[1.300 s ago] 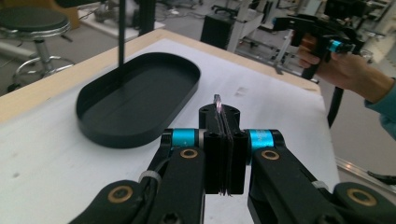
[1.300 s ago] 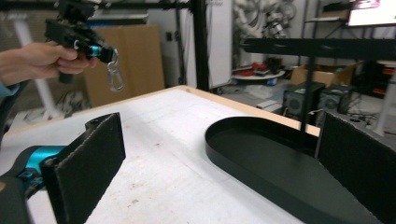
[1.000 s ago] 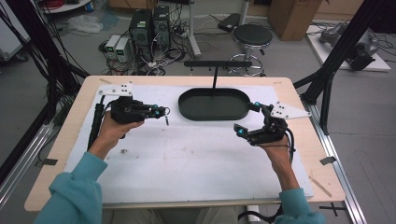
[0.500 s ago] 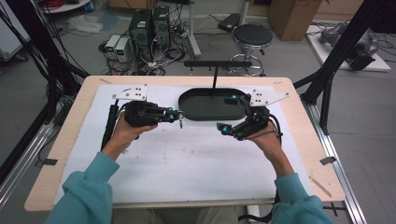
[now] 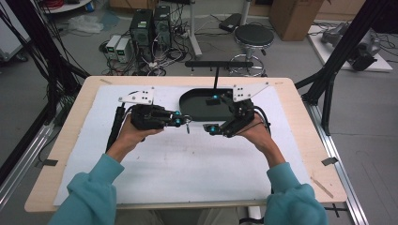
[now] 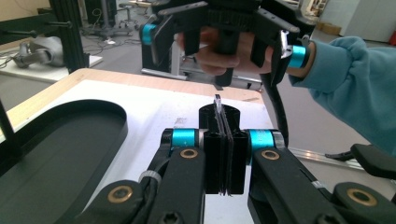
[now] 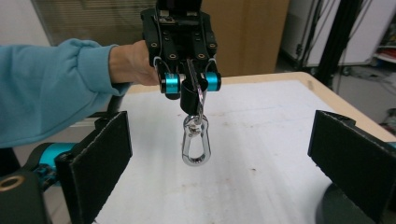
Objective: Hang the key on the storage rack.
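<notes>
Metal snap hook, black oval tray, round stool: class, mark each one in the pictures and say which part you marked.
metal snap hook (image 7: 196, 145), right gripper view, on its silver loop.
black oval tray (image 5: 199, 107), high view, on its bare floor.
round stool (image 5: 253, 34), high view, on its seat.

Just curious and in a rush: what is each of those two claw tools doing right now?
Left gripper: closed, holding a shiny silver metal snap hook that hangs below its jaws.
Right gripper: open, nothing between its jaws; they have just been closing slightly.
</notes>
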The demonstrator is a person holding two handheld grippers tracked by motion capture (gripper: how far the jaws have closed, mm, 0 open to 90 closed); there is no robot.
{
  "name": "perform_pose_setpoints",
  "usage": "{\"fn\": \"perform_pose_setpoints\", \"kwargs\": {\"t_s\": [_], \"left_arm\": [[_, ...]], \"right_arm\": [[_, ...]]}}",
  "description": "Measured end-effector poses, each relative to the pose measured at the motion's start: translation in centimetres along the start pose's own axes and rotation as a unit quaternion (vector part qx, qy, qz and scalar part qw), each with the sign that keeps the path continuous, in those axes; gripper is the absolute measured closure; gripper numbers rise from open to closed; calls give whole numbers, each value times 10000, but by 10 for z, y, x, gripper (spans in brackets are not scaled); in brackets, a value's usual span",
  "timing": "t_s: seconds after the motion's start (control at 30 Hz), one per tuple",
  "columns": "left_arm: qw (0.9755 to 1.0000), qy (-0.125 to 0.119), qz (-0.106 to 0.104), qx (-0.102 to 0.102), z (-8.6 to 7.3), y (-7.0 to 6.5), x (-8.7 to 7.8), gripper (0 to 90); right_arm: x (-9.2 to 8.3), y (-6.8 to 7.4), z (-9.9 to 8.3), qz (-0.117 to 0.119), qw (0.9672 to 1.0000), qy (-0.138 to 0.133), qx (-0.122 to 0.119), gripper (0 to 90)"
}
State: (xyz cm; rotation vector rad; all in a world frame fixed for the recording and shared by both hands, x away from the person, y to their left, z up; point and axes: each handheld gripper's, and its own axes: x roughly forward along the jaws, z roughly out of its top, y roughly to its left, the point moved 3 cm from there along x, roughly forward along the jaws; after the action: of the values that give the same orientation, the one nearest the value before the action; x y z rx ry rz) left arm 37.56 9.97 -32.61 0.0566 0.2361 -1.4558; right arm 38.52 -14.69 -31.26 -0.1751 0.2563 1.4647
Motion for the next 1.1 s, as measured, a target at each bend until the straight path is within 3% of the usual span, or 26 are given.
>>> {"fn": "perform_pose_setpoints", "kwargs": {"t_s": [0.27, 0.43, 0.67, 1.1], "left_arm": [[10000, -57, -29, 23, 2, -1, 0, 884], [9999, -60, -53, 61, 2, -2, 0, 884], [9999, -84, -76, 109, 2, -3, 1, 884], [9997, -114, -122, 150, 3, -5, 1, 884]], "right_arm": [[10, 0, 1, 332, 9994, 111, -30, 233], [13, 2, 4, 507, 9987, -33, -50, 368], [16, 3, 5, 514, 9987, -18, -8, 474], [22, 3, 3, 731, 9973, 53, -12, 650]]}}
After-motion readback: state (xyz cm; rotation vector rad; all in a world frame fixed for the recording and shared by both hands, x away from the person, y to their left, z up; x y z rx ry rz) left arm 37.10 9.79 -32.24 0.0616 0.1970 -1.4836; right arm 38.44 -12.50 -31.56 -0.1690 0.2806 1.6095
